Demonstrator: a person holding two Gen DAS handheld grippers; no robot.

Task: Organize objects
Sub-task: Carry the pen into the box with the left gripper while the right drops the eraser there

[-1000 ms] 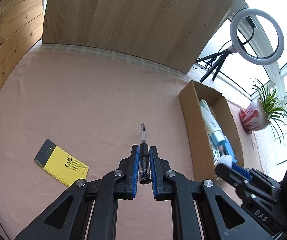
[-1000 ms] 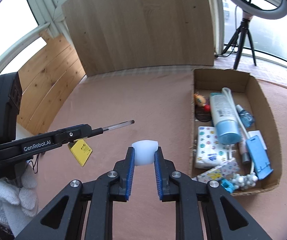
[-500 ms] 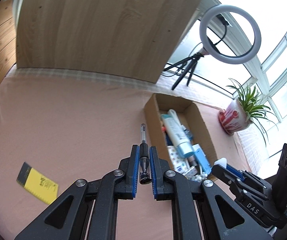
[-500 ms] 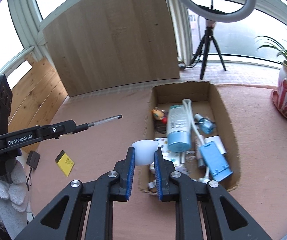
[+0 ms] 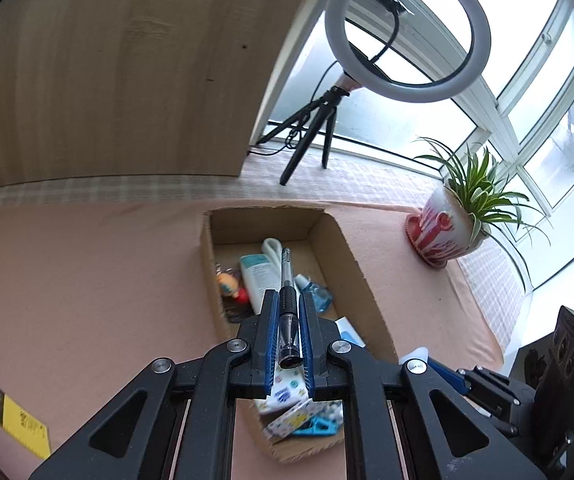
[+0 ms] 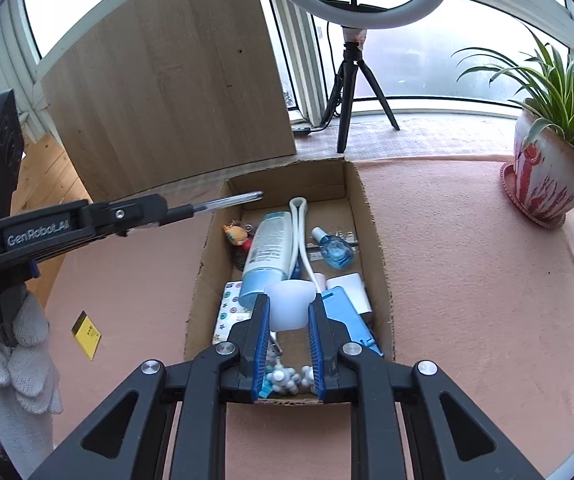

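Note:
My left gripper (image 5: pixel 288 300) is shut on a clear pen with a black grip (image 5: pixel 287 280), held in the air above the open cardboard box (image 5: pixel 351 264). The right wrist view shows the same pen (image 6: pixel 227 201) poking over the box's far left corner. My right gripper (image 6: pixel 288 304) is shut on a white rounded cap-like object (image 6: pixel 290 305), hovering over the near half of the box (image 6: pixel 371 216). Inside lie a blue-capped tube (image 6: pixel 269 252), a small blue bottle (image 6: pixel 337 251), a white cable, a blue clip and a patterned packet (image 6: pixel 227 314).
A yellow notepad (image 6: pixel 86 334) lies on the pink tablecloth left of the box. A potted plant (image 6: pixel 551 176) stands at the right, a ring light on a tripod (image 6: pixel 353 92) behind the box, and a wooden board (image 6: pixel 175 80) at the back. A gloved hand (image 6: pixel 15 344) holds the left gripper.
Both grippers have swung right from above the bare cloth to above the box, each still holding its object. The notepad has slid to the left edge of view.

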